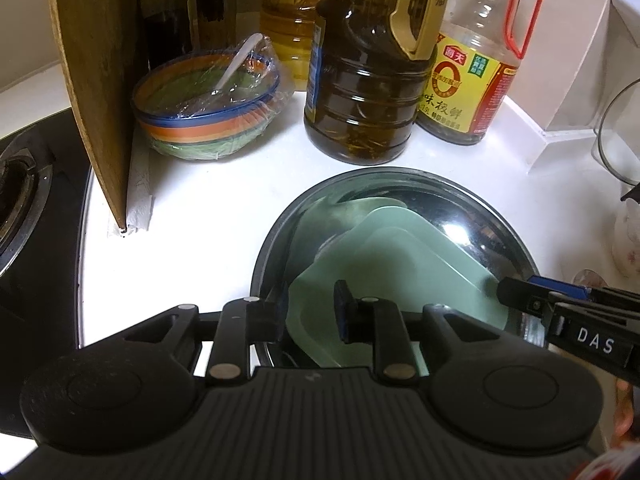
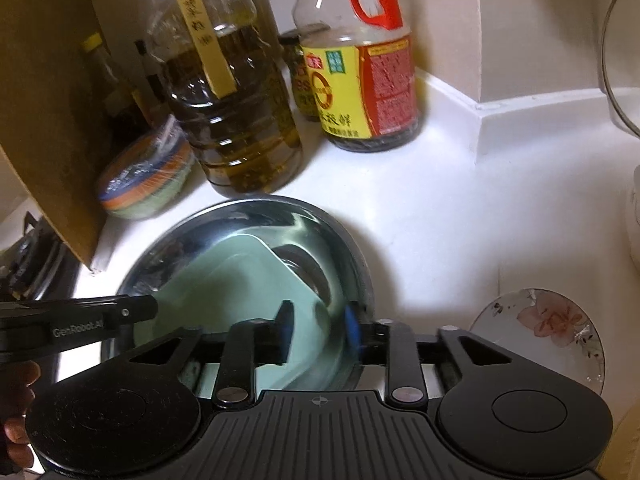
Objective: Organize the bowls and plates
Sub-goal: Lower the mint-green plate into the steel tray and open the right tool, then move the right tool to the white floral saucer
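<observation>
Black fingers of the left gripper (image 1: 308,312) stand a little apart over the near rim of the steel bowl (image 1: 472,216), straddling the near-left edge of the pale green square plate (image 1: 384,264) without visibly pressing on it. That plate lies tilted inside the bowl, its far corner leaning against the shiny wall. From the right side of this view, the right gripper (image 2: 318,328) reaches in at the plate's right-hand edge. Seen from its own camera, the right gripper's fingers are likewise parted, one on each side of the plate's near edge, the blue-padded one just inside the bowl's wall; blur hides whether either pad touches.

Behind the bowl on the white surface (image 1: 208,184) stand a large oil bottle (image 1: 360,92) and a soy sauce bottle (image 1: 476,80). A striped bowl (image 1: 204,108) wrapped in plastic film sits to their left, beside an upright wooden board (image 1: 100,80). A flowered plate (image 2: 548,332) lies on the surface to the right of the steel bowl.
</observation>
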